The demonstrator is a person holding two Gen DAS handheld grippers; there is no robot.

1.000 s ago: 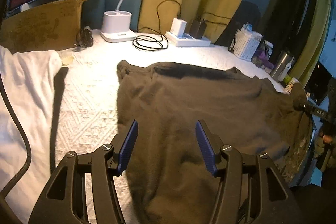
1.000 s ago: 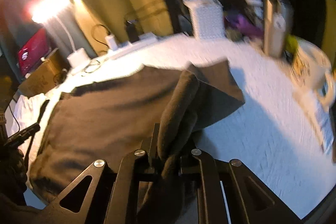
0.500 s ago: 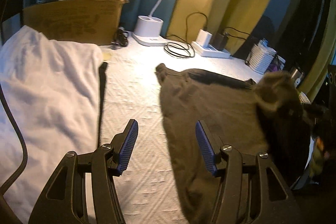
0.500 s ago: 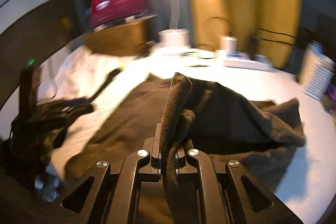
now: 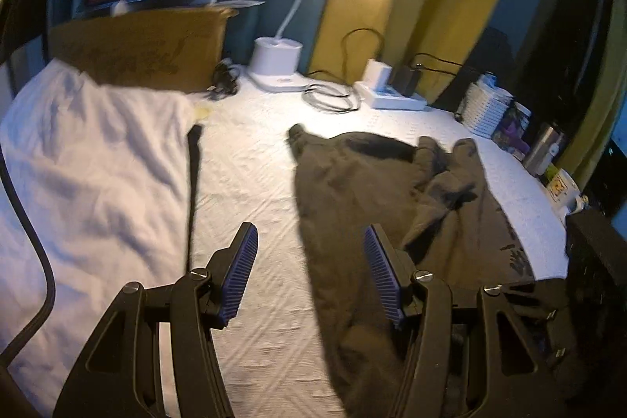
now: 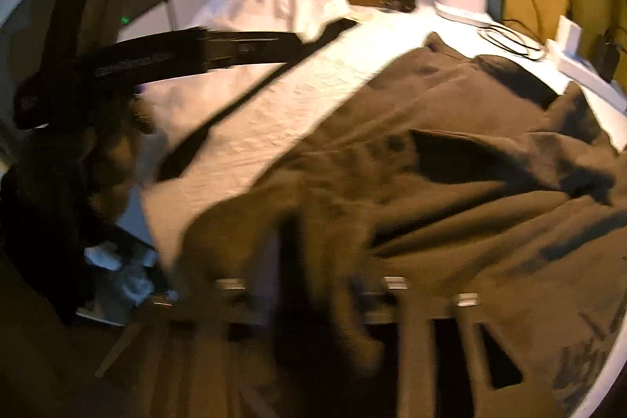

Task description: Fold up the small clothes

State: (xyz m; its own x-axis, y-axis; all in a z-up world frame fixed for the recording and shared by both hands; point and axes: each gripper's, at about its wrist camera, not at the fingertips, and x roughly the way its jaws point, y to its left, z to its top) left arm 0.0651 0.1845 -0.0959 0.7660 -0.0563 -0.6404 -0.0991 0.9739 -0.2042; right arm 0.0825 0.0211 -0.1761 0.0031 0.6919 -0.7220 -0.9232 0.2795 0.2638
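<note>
Shirt (image 5: 352, 206) in dark olive lies half folded on the white table (image 5: 250, 159), one side thrown back over the middle.

Largest is the table with its textured cloth; the shirt covers its right part, the loose flap bunched in thick wrinkles near the far right edge. A white cloth (image 5: 90, 159) lies spread at the left, a thin dark strap just beside it. Behind stand a cardboard box (image 5: 141, 53), a red screen above it, a white lamp (image 5: 276, 59), a power strip and coiled cables. The left gripper (image 5: 309, 273) hovers over the shirt's left edge, blue pads (image 5: 239, 273) apart, nothing between them. The right gripper (image 6: 313, 285) is very blurred; its jaws have just been opening and now stand apart, low over the shirt, some fabric lying between them but not pinched.
</note>
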